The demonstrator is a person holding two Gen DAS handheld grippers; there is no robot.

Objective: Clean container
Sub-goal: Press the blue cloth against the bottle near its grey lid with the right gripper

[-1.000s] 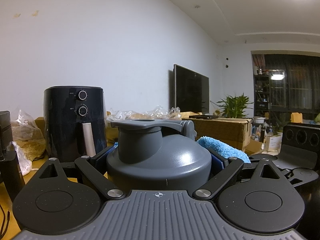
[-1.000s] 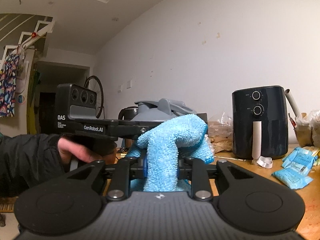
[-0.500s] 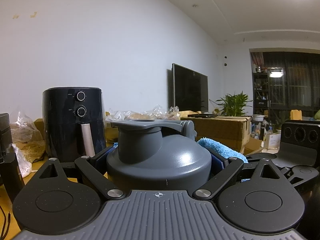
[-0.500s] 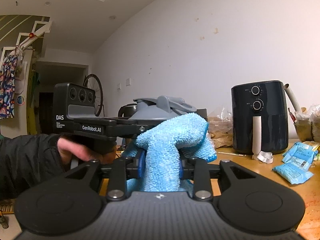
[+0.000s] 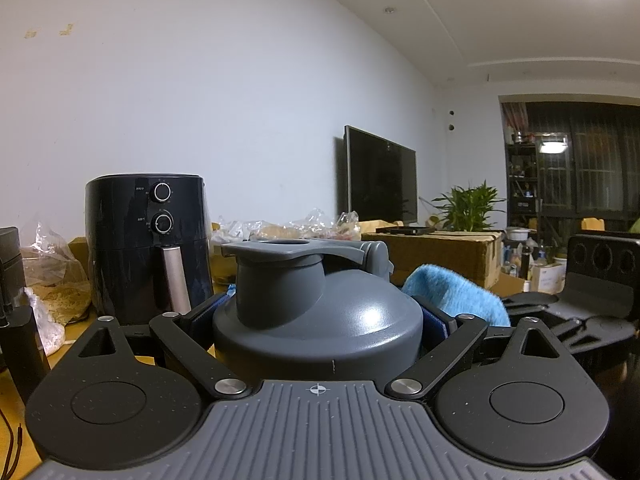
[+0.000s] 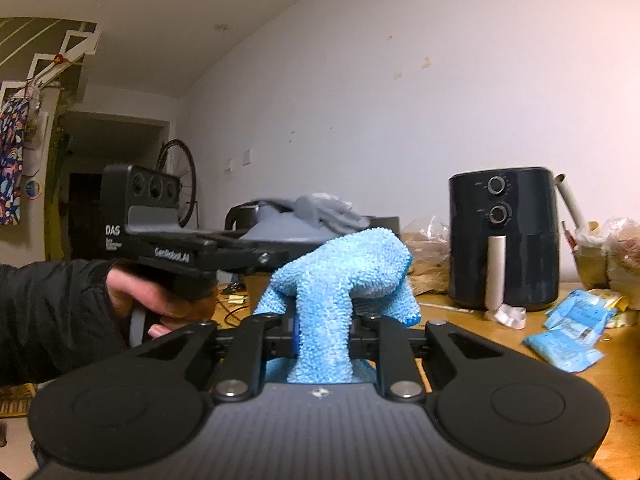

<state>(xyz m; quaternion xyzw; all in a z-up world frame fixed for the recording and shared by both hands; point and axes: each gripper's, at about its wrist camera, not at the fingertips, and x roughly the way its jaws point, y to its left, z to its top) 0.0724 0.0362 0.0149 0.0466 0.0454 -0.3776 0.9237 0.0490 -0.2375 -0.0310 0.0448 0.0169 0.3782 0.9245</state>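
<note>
A grey container (image 5: 320, 320) with a spouted lid fills the middle of the left wrist view. My left gripper (image 5: 320, 314) is shut on it, blue pads pressed against both sides below the lid. A blue microfibre cloth (image 6: 344, 272) is bunched between the fingers of my right gripper (image 6: 322, 332), which is shut on it; its jaws have just been closing on the cloth. The cloth (image 5: 452, 292) lies against the container's right shoulder. In the right wrist view the container (image 6: 288, 226) shows blurred behind the cloth, and a person's hand (image 6: 136, 292) holds the left gripper's handle.
A black air fryer (image 5: 148, 248) stands at the wall on the wooden table (image 6: 600, 372). Blue packets (image 6: 568, 332) lie at the right beside it. Plastic bags (image 5: 44, 264), a cardboard box (image 5: 440, 256), a TV (image 5: 380, 176) and a plant sit behind.
The right gripper's jaws have squeezed tighter on the cloth, pinching it into a narrower bunch. The right wrist view has shifted slightly, and the container now looks blurred. The left gripper's hold is unchanged.
</note>
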